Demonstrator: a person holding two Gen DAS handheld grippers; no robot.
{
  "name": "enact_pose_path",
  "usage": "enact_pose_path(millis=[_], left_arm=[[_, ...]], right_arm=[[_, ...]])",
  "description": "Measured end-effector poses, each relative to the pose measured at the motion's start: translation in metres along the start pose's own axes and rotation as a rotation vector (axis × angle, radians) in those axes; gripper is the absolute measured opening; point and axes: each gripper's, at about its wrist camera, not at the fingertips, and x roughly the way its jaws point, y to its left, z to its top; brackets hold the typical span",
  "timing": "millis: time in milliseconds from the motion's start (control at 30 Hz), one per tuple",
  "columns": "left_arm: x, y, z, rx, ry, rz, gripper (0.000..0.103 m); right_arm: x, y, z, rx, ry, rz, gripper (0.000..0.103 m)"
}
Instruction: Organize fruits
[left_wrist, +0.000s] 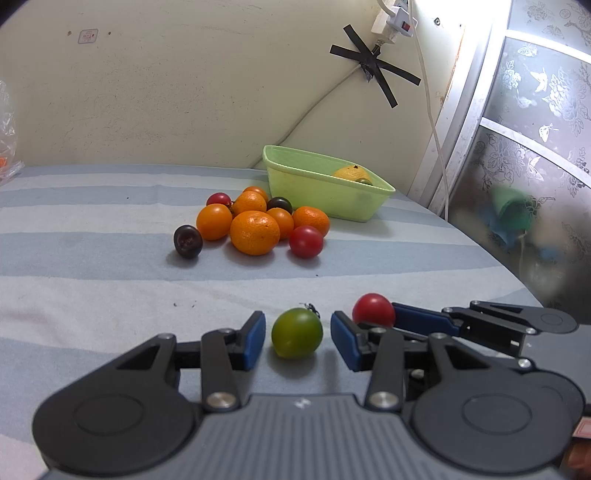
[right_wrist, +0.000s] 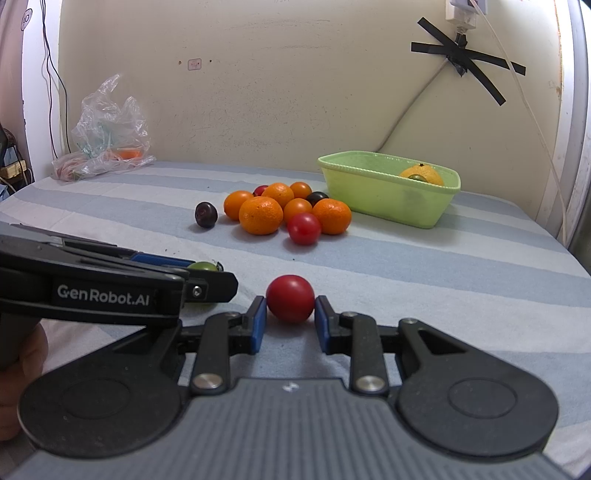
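My left gripper (left_wrist: 297, 338) is open around a green tomato (left_wrist: 296, 333) on the striped cloth, with small gaps on both sides. My right gripper (right_wrist: 290, 314) is closed on a red tomato (right_wrist: 290, 298), its blue pads touching both sides. That red tomato also shows in the left wrist view (left_wrist: 373, 309), between the right gripper's fingers (left_wrist: 421, 321). A heap of oranges (right_wrist: 260, 215), red tomatoes and dark plums (right_wrist: 205, 214) lies farther back. A light green tub (right_wrist: 388, 199) behind it holds an orange (right_wrist: 424, 173).
A crumpled plastic bag (right_wrist: 107, 136) lies at the back left against the wall. A white cable (right_wrist: 535, 122) and taped cord hang on the wall at the right. The bed's right edge (left_wrist: 517, 269) runs beside a patterned glass door (left_wrist: 535, 129).
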Motion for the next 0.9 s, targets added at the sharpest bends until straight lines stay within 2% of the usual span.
enact_pose_path(millis=[900], left_arm=[[0.0007, -0.0001, -0.0003, -0.002, -0.001, -0.001, 0.043]], right_arm=[[0.0001, -0.0001, 0.0003, -0.001, -0.003, -0.006, 0.032]])
